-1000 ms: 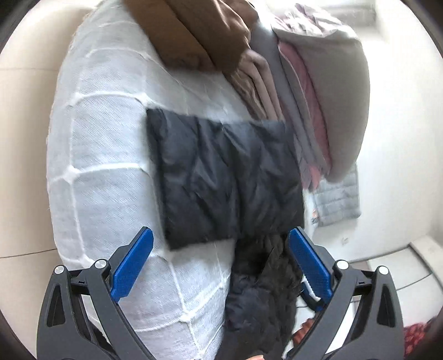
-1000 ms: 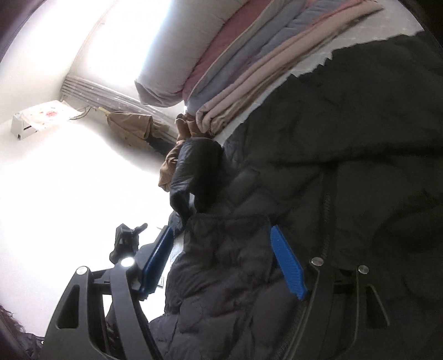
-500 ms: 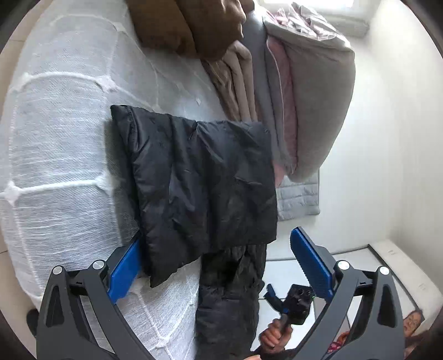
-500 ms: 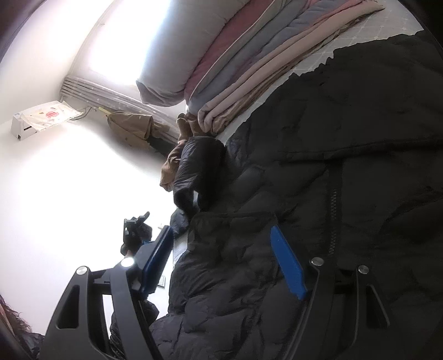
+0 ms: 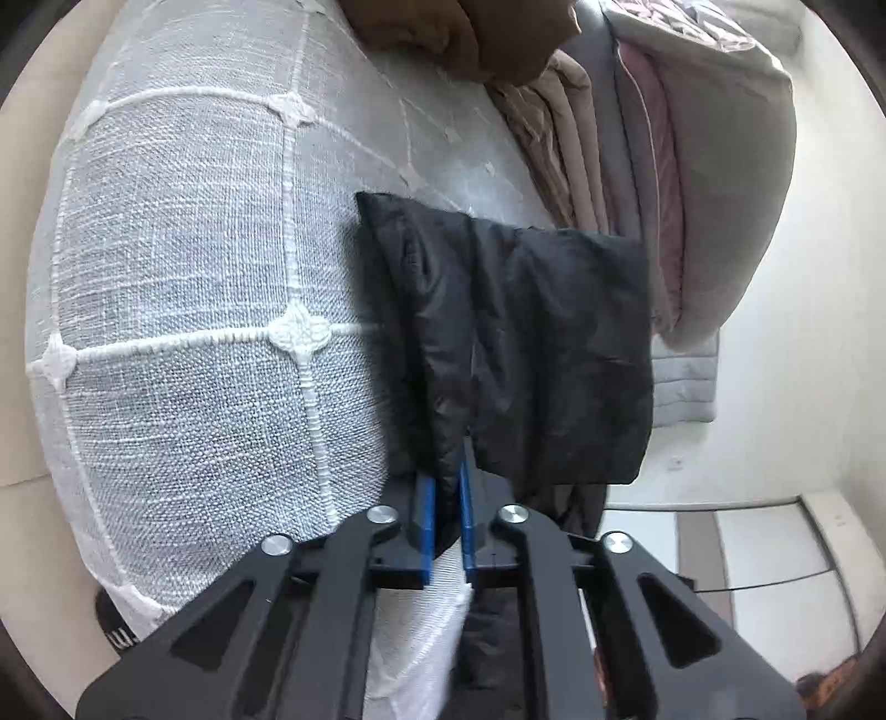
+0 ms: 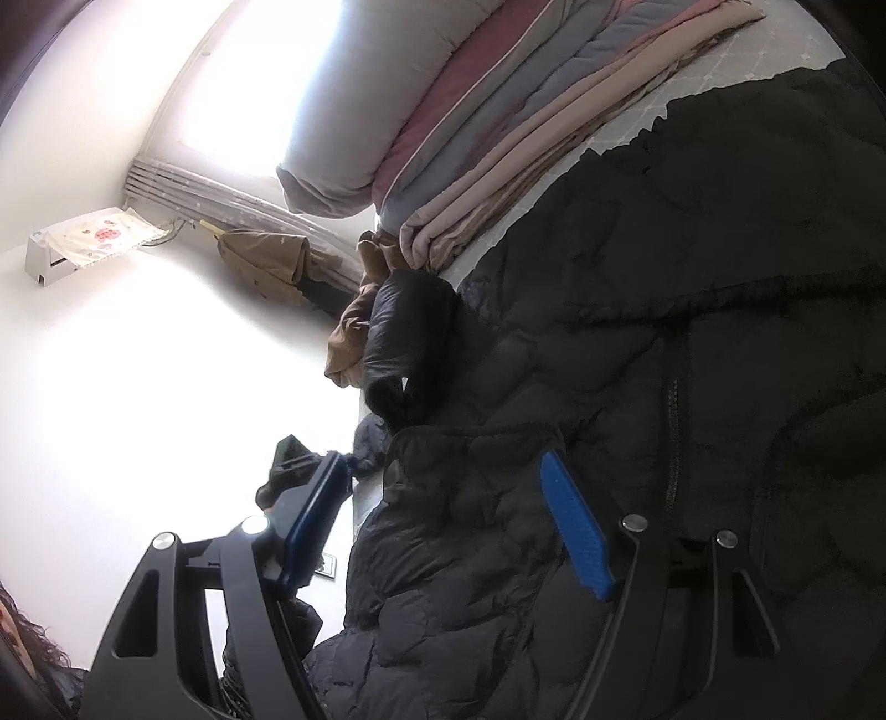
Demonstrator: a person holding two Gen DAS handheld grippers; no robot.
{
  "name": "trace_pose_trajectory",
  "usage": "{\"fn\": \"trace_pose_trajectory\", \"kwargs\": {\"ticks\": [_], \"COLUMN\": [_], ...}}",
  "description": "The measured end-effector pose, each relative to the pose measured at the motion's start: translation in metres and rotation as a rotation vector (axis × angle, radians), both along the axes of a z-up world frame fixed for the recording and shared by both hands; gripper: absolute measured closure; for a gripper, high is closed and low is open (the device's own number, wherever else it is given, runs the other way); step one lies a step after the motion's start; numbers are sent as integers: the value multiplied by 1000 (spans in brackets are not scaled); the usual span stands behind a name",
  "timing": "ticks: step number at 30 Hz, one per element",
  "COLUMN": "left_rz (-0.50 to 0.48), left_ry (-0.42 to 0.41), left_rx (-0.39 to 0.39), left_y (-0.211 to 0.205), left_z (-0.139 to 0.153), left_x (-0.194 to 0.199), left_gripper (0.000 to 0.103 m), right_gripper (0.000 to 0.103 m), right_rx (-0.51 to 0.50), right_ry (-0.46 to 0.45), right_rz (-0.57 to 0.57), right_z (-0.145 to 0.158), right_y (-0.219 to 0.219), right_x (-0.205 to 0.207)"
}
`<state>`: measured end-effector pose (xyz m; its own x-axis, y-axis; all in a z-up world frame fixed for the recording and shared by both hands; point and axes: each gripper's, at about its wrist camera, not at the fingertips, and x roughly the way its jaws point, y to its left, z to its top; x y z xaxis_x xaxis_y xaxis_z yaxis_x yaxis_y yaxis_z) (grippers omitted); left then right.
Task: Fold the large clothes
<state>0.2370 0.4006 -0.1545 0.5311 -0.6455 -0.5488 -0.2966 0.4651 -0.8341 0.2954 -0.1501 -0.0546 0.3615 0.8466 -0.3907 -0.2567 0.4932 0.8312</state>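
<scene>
A black quilted jacket [image 5: 526,343] lies on the white checked bedcover [image 5: 194,277], one part folded into a flat rectangle. My left gripper [image 5: 446,498] is at the near edge of that fold. Its jaws are closing, and the blue pads [image 5: 425,509] pinch a ridge of the black fabric. In the right wrist view the same jacket [image 6: 692,332] fills the right side, zip showing, with a shiny sleeve [image 6: 410,327] bunched at its far end. My right gripper [image 6: 443,520] stands open, with puffy jacket fabric lying between its fingers.
A stack of folded blankets and quilts [image 5: 692,194] lies along the far side of the bed, seen also in the right wrist view [image 6: 470,138]. A brown garment [image 5: 470,33] lies beyond the jacket. An air conditioner [image 6: 88,243] hangs on the wall.
My left gripper came down and in to the jacket's near edge and went from wide open to shut on the fabric. The right gripper has kept still.
</scene>
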Motion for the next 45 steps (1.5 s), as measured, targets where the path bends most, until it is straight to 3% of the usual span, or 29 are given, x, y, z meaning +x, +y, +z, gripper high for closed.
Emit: {"fn": "trace_pose_trajectory", "kwargs": {"ticks": [7, 11, 15, 22, 27, 29, 31, 33, 35, 36, 37, 38, 42, 45], "left_rz": [103, 167, 220, 308, 314, 257, 269, 307, 378, 418, 452, 499, 521, 476], "left_ry": [-73, -136, -129, -57, 40, 86, 118, 90, 21, -19, -36, -48, -62, -77], "left_rx": [131, 206, 254, 349, 368, 342, 270, 112, -31, -97, -137, -179, -283, -326], "left_y": [5, 32, 62, 126, 162, 164, 174, 190, 204, 212, 218, 224, 221, 204], "left_z": [37, 80, 101, 102, 76, 52, 28, 4, -10, -15, -19, -26, -49, -67], "left_x": [-8, -31, -46, -60, -46, -30, -27, -35, -55, -68, -78, -92, -118, -119], "left_gripper": [102, 102, 102, 102, 102, 101, 101, 99, 90, 71, 40, 29, 12, 11], "right_gripper": [32, 32, 32, 32, 32, 32, 32, 32, 32, 32, 32, 32, 32, 32], "right_rx": [3, 4, 6, -36, -63, -75, -81, -95, -97, -96, -96, -94, -79, -77], "right_ry": [7, 5, 17, 17, 25, 41, 49, 52, 49, 48, 48, 50, 60, 69], "right_rz": [-22, -38, -46, -50, -65, -74, -77, -80, -83, -86, -88, -91, -87, -72], "right_z": [-1, 0, -5, -5, -8, -14, -19, -21, -21, -21, -20, -21, -23, -26], "right_y": [-14, -23, -25, -23, -29, -31, -32, -34, -36, -38, -38, -39, -35, -26], "right_x": [-5, -8, -10, -15, -17, -18, -20, -22, -24, -25, -25, -25, -28, -29]}}
